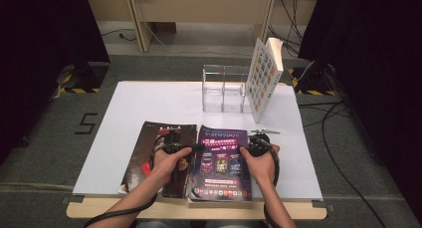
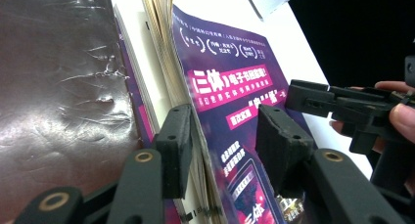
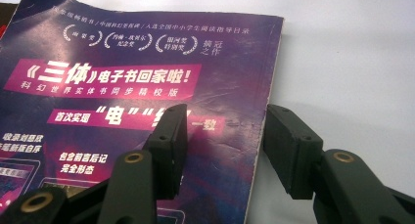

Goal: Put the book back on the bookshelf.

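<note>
The purple magazine (image 1: 221, 163), low in the frame, looks thin, floppy and glossy, so grip its edges. The left tool (image 2: 222, 138) straddles its page edge, jaws half-closed without clamping; the right tool (image 3: 225, 141) stands wide astride the other edge.

Magazine (image 1: 222, 163): near edge of bench (image 1: 149, 96), centre. Second magazine (image 1: 149, 156) just left of it. Clear divided holder (image 1: 224, 88) behind it; leaning book (image 1: 263, 76) at holder's right.
</note>
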`<state>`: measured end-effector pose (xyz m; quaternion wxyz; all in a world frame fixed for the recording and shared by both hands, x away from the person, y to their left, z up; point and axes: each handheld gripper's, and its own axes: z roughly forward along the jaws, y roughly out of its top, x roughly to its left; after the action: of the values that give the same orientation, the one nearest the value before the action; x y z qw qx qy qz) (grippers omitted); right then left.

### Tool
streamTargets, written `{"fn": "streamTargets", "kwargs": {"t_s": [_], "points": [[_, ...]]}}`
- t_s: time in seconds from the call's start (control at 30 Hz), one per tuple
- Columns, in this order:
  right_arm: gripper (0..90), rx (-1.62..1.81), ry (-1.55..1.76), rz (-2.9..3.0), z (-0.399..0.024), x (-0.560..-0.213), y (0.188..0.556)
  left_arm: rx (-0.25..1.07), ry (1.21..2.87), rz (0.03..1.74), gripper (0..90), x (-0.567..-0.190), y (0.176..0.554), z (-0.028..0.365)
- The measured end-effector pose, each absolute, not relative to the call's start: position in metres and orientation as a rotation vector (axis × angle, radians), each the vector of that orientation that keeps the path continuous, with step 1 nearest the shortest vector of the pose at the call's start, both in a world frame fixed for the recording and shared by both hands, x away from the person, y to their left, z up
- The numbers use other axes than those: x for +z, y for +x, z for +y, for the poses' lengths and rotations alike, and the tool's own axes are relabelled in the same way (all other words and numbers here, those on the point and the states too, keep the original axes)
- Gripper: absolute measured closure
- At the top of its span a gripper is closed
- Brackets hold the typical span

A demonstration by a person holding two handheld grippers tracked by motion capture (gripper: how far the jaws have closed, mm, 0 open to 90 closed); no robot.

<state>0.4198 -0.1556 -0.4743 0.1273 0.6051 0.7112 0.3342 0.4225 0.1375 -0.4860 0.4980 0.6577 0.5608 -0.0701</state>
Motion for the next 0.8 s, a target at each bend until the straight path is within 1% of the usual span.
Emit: {"fn": "streamTargets", "kwargs": {"t_s": [0.23, 0.33, 0.43, 0.47, 0.57, 0.67, 0.8], "points": [[52.1, 0.973, 1.76, 2.069, -0.156, -0.474, 0.42, -0.133, 1.611, 1.35, 60.2, -0.486, 0.42, 0.134], [52.2, 0.976, 1.76, 2.066, -0.156, -0.475, 0.42, -0.117, 1.63, 1.351, 65.2, -0.485, 0.42, 0.132], [52.3, 0.979, 1.783, 2.062, -0.156, -0.474, 0.42, -0.058, 1.693, 1.344, 73.5, -0.484, 0.421, 0.127], [52.3, 0.978, 1.793, 2.064, -0.156, -0.474, 0.419, -0.048, 1.706, 1.343, 74.8, -0.484, 0.422, 0.125], [52.4, 0.984, 1.787, 2.07, -0.157, -0.474, 0.419, -0.021, 1.739, 1.338, 76.7, -0.481, 0.422, 0.123], [52.8, 0.983, 1.791, 2.078, -0.158, -0.474, 0.419, -0.021, 1.739, 1.341, 78.6, -0.481, 0.422, 0.123], [53.4, 1.018, 1.809, 2.09, -0.163, -0.472, 0.423, 0.013, 1.777, 1.328, 79.6, -0.479, 0.421, 0.12]]}}
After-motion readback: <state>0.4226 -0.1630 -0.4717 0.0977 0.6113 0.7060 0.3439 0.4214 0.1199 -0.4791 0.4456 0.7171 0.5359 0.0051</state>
